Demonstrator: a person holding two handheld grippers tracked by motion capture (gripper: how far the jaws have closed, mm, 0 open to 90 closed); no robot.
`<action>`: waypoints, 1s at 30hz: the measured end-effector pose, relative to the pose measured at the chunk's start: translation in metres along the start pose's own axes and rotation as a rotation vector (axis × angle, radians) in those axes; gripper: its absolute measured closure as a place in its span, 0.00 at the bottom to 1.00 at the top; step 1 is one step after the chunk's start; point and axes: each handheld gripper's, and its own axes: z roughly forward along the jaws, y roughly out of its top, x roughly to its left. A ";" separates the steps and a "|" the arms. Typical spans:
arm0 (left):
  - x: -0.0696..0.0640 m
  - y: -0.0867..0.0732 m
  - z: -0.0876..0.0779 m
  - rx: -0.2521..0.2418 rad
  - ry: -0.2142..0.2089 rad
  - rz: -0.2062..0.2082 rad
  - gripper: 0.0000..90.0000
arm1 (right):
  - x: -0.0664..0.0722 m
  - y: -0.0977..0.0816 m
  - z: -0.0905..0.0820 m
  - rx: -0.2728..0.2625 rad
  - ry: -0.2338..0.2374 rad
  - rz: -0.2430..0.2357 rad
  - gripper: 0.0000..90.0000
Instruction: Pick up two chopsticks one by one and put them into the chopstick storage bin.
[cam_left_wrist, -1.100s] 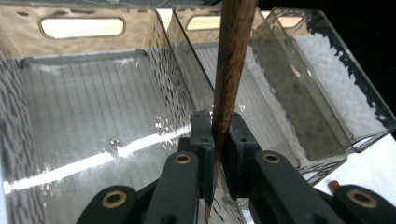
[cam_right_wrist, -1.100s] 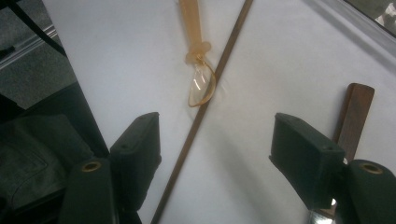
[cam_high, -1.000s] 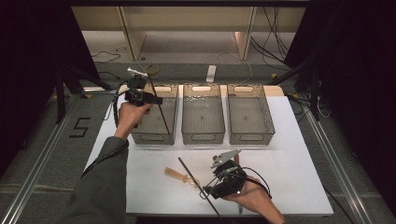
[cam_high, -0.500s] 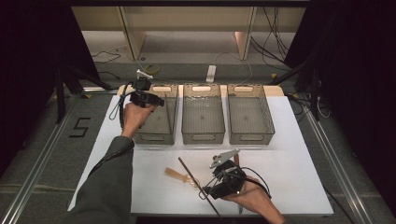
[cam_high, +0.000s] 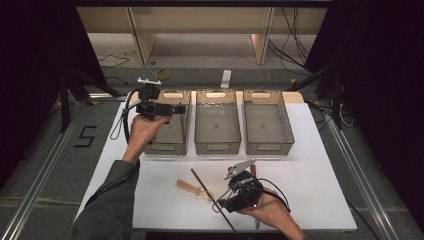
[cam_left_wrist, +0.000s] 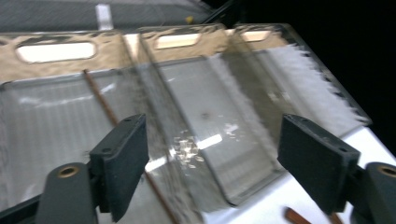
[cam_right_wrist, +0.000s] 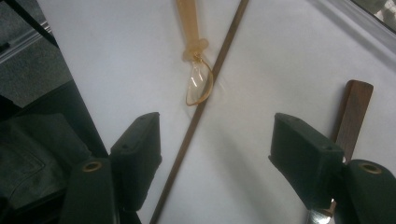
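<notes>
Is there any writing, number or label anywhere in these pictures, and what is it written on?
"5": a dark numeral marked on the grey floor, left of the white table.
No other writing can be read; the three clear bins, the tools and both grippers carry no legible label.

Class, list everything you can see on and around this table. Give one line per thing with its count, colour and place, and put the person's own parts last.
Clear plastic bins: three, transparent, side by side at the far edge of the table.
Thin brown stick in bin: one, brown, lying inside the left bin.
Thin dark stick on table: one, dark brown, on the white table between the right gripper's jaws.
Pale wooden tool with wire loop: one, tan, on the table beside that stick.
Knife with dark wooden handle: one, brown handle, by the right jaw.
White table: one, white.
Left gripper: one, black, over the left bin, jaws just opened, nothing between them.
Right gripper: one, black, near edge, open.
</notes>
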 end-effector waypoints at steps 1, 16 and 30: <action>-0.004 -0.003 -0.003 -0.006 -0.016 0.009 0.26 | 0.000 0.000 0.000 0.003 0.000 -0.001 0.38; -0.035 -0.043 -0.036 -0.060 -0.135 0.131 0.20 | 0.005 0.013 0.012 0.099 -0.039 0.001 0.40; -0.040 -0.098 -0.036 -0.121 -0.163 0.167 0.20 | 0.013 0.013 0.025 0.189 -0.058 -0.028 0.44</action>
